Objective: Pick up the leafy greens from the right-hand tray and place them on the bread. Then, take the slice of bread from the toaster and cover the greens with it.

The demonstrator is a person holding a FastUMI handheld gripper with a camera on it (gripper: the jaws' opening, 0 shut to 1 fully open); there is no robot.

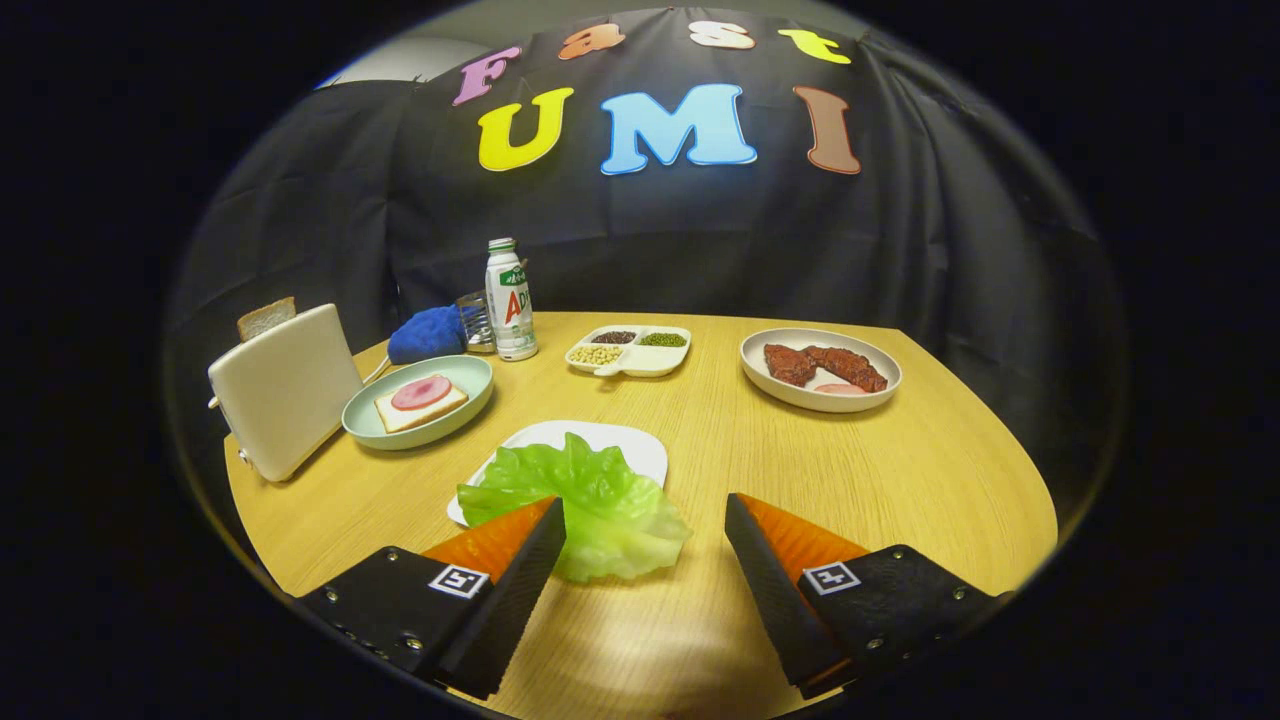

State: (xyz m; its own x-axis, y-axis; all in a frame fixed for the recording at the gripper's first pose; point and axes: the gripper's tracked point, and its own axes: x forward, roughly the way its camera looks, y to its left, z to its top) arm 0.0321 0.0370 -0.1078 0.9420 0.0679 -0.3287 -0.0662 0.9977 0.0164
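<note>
A pale green lettuce leaf (pixel 590 500) lies on a white tray (pixel 620 445) just ahead of my gripper (pixel 645 512), spilling over the tray's near edge toward the left finger (pixel 520 560). The gripper is open and holds nothing; part of the leaf lies between the fingertips. Farther left, a mint-green plate (pixel 365 425) carries a slice of bread (pixel 420 405) topped with a round pink ham slice. A cream toaster (pixel 285 390) stands at the table's left edge with a bread slice (pixel 266 318) poking out of its top.
A white bottle (pixel 510 300), a blue cloth (pixel 428 333) and a small glass stand at the back. A divided dish of beans (pixel 628 350) and a plate of dark red meat (pixel 820 370) sit beyond the tray. Bare wooden tabletop (pixel 900 480) spreads to the right.
</note>
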